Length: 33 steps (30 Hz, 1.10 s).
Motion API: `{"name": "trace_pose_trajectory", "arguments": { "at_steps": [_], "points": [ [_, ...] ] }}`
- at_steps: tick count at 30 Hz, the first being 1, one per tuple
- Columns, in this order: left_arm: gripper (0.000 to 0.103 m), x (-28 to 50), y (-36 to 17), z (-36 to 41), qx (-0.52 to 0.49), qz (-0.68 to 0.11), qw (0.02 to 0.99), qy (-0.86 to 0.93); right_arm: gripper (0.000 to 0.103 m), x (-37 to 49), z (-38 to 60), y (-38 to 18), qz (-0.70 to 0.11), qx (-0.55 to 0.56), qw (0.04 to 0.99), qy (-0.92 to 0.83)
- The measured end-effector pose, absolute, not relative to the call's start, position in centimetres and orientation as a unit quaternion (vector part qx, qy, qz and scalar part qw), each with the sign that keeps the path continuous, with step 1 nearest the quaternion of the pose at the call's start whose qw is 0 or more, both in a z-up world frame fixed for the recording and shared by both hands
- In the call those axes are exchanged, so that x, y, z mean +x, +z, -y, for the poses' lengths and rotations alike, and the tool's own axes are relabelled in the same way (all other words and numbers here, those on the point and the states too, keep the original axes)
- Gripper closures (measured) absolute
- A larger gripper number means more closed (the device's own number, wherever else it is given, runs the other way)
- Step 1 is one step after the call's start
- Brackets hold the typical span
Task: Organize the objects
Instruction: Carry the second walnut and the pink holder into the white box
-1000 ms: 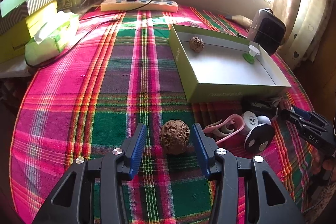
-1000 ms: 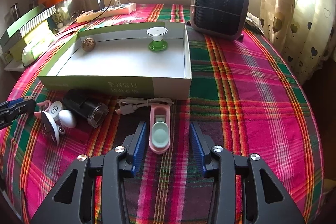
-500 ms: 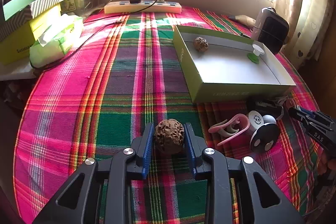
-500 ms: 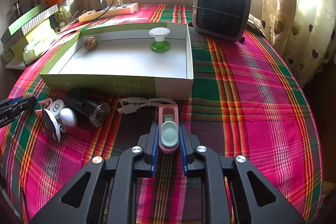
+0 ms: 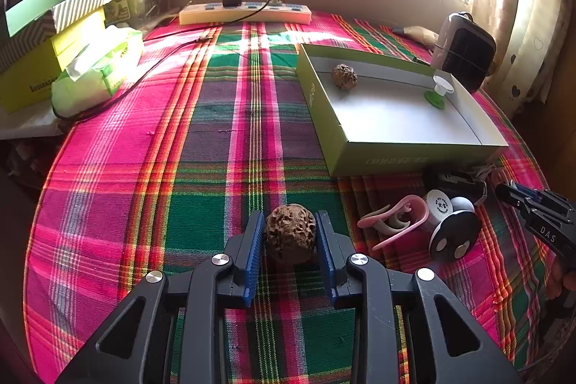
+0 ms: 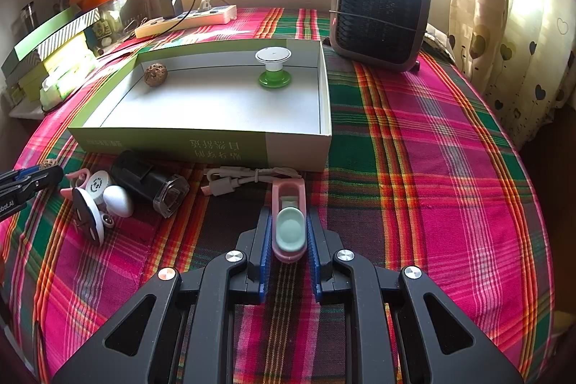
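1. The left gripper (image 5: 290,236) is clamped on a brown, pitted, round walnut (image 5: 290,233) resting on the plaid tablecloth (image 5: 201,139); being round, it could be squeezed out sideways on lifting.
2. The right gripper (image 6: 288,233) is closed on a pink oblong plastic clip with a mint button (image 6: 289,222); held near its end, it might pivot.
3. Both could be snagged on the wall of the shallow green cardboard box (image 6: 201,144) if carried low.
4. "DAS" is read on the right gripper's body; the box's upside-down Chinese print is probably illegible.
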<state>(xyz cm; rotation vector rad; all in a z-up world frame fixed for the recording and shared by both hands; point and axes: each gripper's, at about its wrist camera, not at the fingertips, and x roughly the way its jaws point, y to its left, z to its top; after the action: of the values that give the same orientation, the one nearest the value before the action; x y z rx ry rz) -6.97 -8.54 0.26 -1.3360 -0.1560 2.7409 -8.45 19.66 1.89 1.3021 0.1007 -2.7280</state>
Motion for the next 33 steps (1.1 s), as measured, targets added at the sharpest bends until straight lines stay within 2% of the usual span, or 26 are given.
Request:
{"name": "trace_pose_trajectory", "arguments": {
  "at_steps": [18, 33],
  "points": [
    [0.076, -7.1, 3.1, 7.5, -0.415, 0.040, 0.059, 0.907, 0.085, -8.3, -19.8, 3.7, -0.018, 0.409, 0.069, -0.910],
    [0.076, -11.3, 5.3, 4.2, -0.399, 0.019, 0.097, 0.911, 0.085, -12.3, -17.3, 6.6, -0.010, 0.394, 0.133, -0.909]
  ]
}}
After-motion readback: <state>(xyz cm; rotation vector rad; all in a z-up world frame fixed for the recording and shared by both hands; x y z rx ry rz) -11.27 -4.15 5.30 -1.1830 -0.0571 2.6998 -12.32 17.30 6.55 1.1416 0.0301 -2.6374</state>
